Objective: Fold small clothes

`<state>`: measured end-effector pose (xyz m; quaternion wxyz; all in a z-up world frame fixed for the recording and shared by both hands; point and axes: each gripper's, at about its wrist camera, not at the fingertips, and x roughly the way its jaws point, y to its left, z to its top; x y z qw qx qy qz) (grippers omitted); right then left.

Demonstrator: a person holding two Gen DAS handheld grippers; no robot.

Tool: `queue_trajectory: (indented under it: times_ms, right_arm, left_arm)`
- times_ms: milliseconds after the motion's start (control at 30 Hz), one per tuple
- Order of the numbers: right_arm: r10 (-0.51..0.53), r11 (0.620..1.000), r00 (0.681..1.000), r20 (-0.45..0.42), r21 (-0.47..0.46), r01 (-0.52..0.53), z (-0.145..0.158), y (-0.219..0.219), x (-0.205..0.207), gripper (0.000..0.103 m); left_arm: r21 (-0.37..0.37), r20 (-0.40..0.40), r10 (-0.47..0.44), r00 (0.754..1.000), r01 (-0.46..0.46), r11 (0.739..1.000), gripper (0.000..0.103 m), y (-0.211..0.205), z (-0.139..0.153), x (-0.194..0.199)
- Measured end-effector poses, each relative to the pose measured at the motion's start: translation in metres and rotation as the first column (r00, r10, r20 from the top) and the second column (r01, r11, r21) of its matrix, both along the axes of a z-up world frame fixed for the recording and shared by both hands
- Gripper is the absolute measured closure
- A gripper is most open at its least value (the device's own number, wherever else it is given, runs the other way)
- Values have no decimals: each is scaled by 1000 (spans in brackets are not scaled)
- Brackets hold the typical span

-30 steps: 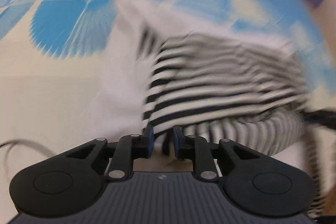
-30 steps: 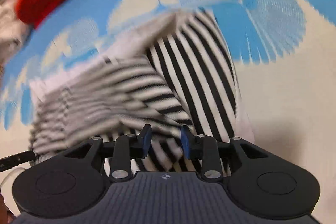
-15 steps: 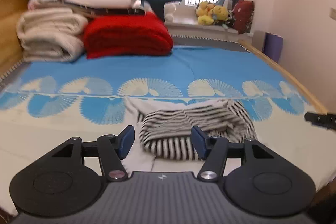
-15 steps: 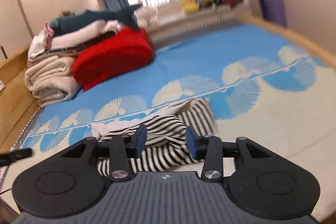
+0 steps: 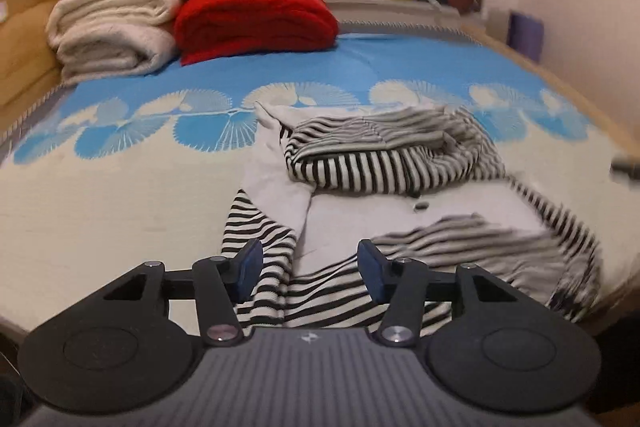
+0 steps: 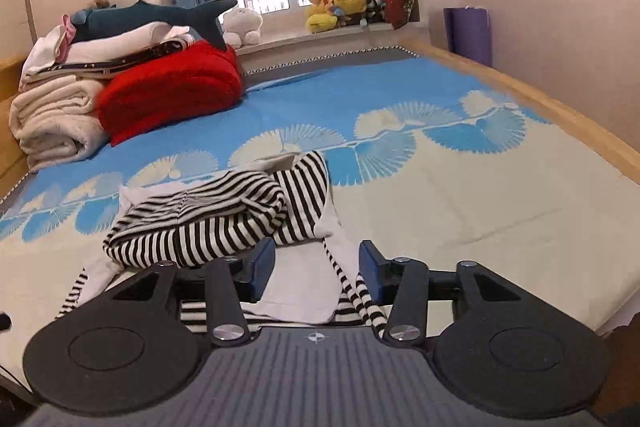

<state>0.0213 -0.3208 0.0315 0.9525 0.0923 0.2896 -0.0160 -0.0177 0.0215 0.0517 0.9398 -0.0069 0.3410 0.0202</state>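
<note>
The striped garment (image 5: 384, 163), black-and-white with pale grey panels, lies rumpled on the bed (image 5: 120, 211), partly folded, its far half bunched over itself and a striped sleeve trailing toward the near edge. It sits just ahead of and below both claws. The left claw (image 5: 310, 269) hangs above the garment's near hem; its jaws stand apart and are closing, with nothing pinched between them. The right claw (image 6: 318, 269) hovers over the near right part of the garment (image 6: 224, 223), jaws apart and opening, gripping nothing. Farther beyond the claws, a red blanket (image 6: 172, 91) and cream blankets (image 6: 52, 119) are stacked at the head of the bed.
</note>
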Motion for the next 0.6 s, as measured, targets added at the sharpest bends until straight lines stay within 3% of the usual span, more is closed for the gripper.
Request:
queue_trajectory:
  times_ms: [100,167,233,367,467,600]
  right_arm:
    - [7,1000,1000,-21,9,-7,-2,-1,-1,50]
    - [-2,1000,999,-38,9,2,-6,-1,0,49]
    - [-4,1000,998,-59,7,4,-10,1,4,49]
    - [-1,1000,994,-108,-7,0,-19,5,13,49]
    - [-2,1000,985,-172,-25,-2,-31,6,20,48]
    - [-27,1000,961,-277,-2,27,-49,-1,32,44]
  left_arm:
    - [-72,77,-37,996,42,996,41,-3,5,-12]
    - [-35,72,-98,993,101,994,41,-11,-16,-18]
    - [73,-54,-125,991,129,989,53,-27,-38,-6]
    - [36,22,-210,977,209,977,49,-36,-34,-2]
    - [21,5,-185,983,184,983,48,-31,-39,5]
    - [-3,-69,-59,996,59,998,46,-9,-51,26]
